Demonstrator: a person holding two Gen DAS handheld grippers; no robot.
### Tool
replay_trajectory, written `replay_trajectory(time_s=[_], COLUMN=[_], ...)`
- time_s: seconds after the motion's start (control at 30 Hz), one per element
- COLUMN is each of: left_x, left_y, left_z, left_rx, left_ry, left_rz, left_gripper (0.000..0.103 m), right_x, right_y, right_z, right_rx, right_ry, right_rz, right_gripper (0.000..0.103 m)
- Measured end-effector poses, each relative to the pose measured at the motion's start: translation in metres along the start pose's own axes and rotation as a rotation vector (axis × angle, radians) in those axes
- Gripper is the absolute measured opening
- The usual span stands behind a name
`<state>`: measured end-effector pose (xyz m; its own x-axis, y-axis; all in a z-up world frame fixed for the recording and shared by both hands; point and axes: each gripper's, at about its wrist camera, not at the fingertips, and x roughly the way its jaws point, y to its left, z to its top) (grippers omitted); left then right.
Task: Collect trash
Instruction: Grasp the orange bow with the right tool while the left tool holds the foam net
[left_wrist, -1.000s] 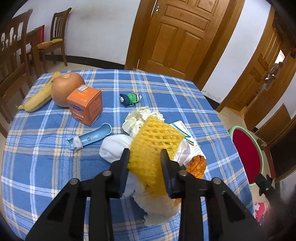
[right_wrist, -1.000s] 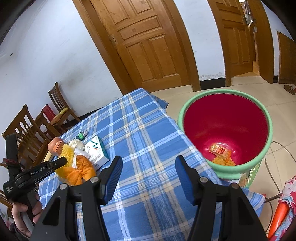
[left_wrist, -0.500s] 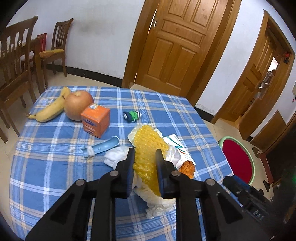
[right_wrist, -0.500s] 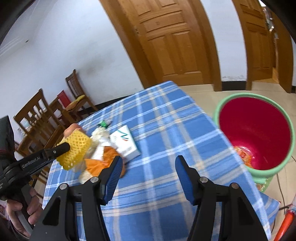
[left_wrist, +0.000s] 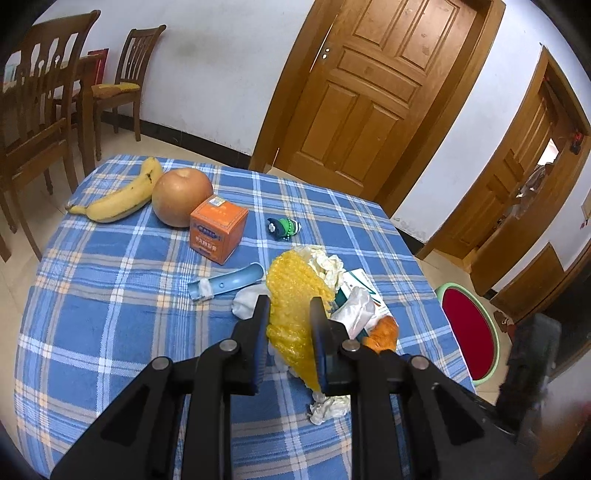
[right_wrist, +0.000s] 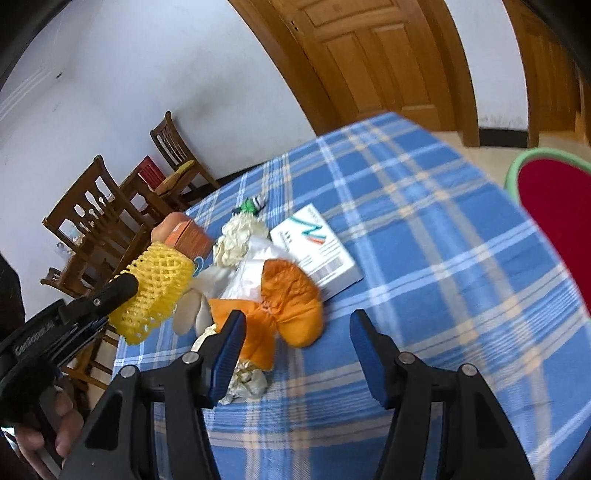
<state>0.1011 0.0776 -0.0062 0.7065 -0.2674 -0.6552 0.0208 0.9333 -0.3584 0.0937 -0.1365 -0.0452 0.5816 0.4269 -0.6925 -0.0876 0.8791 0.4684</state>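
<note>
1. The bin (left_wrist: 469, 332), red inside with a pale green rim, stands on the floor past the table's edge, to the right of the left tool (left_wrist: 288, 314); in the right wrist view only part of it shows at the far right (right_wrist: 554, 206), and what lies inside cannot be made out.
2. The table (left_wrist: 110, 295) wears a blue checked cloth. Ahead of the left tool and to its left lie a banana (left_wrist: 122, 199), a round brown fruit (left_wrist: 181, 201), an orange carton (left_wrist: 218, 232), a small green toy (left_wrist: 284, 228) and a blue curved plastic piece (left_wrist: 229, 282).
3. The trash heap sits just ahead of both tools: crumpled white tissue (right_wrist: 240, 236), an orange peel (right_wrist: 288, 306), a white printed box (right_wrist: 317, 251) at its right, and a tissue scrap (right_wrist: 247, 384) by the right tool's left finger.
4. Wooden chairs (left_wrist: 33, 110) stand beyond the table at the left against a white wall; panelled wooden doors (left_wrist: 373, 92) face the tools.
5. The left tool is clamped tight on the yellow foam fruit net (left_wrist: 291, 295), pinching it between both fingers, lifted clear of the table beside the heap, as the right wrist view shows (right_wrist: 155, 288). A person's hand (right_wrist: 55, 424) grips its handle.
6. The right tool (right_wrist: 295, 350) stands about half open, holding nothing, pointing down at the orange peel without touching it.
</note>
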Motion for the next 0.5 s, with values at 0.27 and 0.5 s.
replay_trajectory(time_s=[0.27,0.5], left_x=[-0.014,-0.024], left_y=[0.000,-0.004], left_z=[-0.001,-0.004], left_rx=[0.020,0.007], left_ry=[0.002,-0.006], left_rz=[0.007,-0.022], left_gripper=[0.021,0.021], right_x=[0.012,-0.003], right_y=[-0.003,-0.002], right_z=[-0.004,-0.011], right_rx=[0.050,0.037], right_ry=[0.003,-0.047], right_rz=[0.018,0.020], right_gripper=[0.043,0.021])
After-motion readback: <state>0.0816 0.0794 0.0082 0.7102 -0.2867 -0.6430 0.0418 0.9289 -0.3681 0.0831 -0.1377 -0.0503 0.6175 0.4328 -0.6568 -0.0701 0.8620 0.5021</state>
